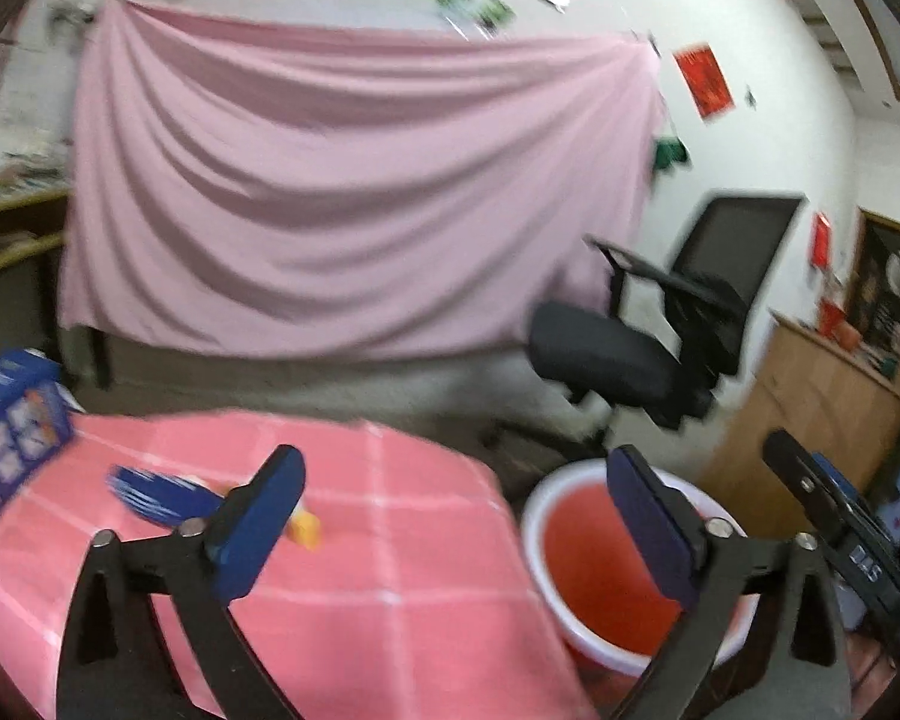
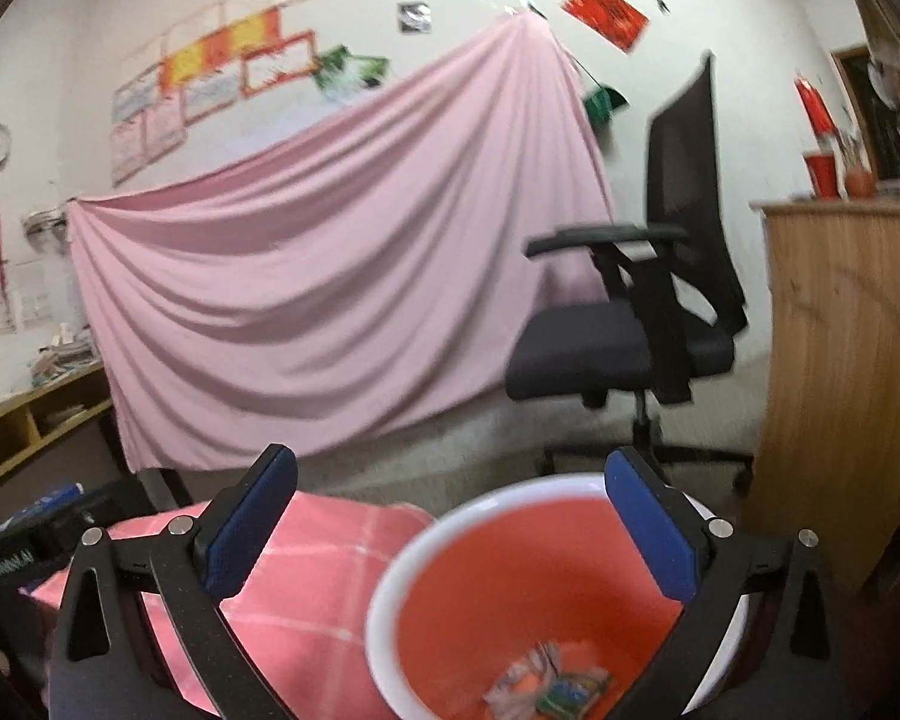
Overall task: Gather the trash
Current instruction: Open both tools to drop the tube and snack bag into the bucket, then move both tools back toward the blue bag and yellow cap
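Note:
A red bucket with a white rim [image 2: 384, 588] stands on the floor beside the table; crumpled wrappers [image 2: 546, 687] lie at its bottom. My right gripper [image 2: 450, 525] hovers over it, open, nothing between its fingers. In the left wrist view the same bucket [image 1: 531, 516] shows at lower right. My left gripper [image 1: 453, 516] is open and empty over the edge of the pink checked tablecloth [image 1: 402, 570]. A blue wrapper [image 1: 162, 495] and a small yellow piece [image 1: 307, 528] lie on the cloth beyond the left finger [image 1: 258, 531]. The other gripper [image 1: 834, 510] shows at the right edge.
A blue printed box [image 1: 12, 426] sits at the table's far left. A black office chair [image 2: 636, 312] stands behind the bucket. A pink sheet [image 1: 354, 192] hangs on the back wall. A wooden cabinet [image 2: 846, 372] is on the right, shelves [image 2: 36, 420] on the left.

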`<state>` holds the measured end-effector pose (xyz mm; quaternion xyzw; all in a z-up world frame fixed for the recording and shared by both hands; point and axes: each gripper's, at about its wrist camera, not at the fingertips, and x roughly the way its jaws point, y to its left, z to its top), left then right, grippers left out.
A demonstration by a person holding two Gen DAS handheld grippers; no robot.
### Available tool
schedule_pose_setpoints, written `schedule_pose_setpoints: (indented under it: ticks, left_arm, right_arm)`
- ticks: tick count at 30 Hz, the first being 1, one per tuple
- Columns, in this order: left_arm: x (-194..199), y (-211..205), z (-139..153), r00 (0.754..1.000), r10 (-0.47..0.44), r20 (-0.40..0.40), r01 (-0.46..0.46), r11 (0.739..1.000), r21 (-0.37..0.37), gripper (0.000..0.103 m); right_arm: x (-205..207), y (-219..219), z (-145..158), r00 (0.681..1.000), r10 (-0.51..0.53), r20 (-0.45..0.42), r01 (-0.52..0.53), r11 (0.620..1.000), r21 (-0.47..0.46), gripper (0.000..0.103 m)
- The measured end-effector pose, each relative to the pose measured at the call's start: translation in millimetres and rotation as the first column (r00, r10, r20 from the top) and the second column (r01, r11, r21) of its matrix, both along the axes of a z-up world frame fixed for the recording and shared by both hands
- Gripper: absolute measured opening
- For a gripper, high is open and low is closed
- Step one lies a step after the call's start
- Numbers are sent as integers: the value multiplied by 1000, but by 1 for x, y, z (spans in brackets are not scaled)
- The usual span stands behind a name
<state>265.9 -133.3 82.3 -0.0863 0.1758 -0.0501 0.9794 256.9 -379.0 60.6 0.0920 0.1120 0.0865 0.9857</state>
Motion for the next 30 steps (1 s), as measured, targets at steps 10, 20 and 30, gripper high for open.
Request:
schedule_pose_setpoints:
  ticks: [10, 20, 30]
  left_arm:
    - [-38, 70, 1, 979, 144, 141, -148, 989, 11, 100]
    - [-53, 122, -13, 962, 221, 159, -231, 971, 53, 101]
    - [-37, 164, -43, 968, 252, 16, -253, 965, 64, 101]
  right_arm:
    - [-15, 57, 16, 980, 76, 182, -72, 997, -28, 103]
    - [-17, 118, 17, 946, 209, 249, -194, 978, -82, 103]
    - [4, 175, 1, 944, 307, 124, -276, 937, -216, 103]
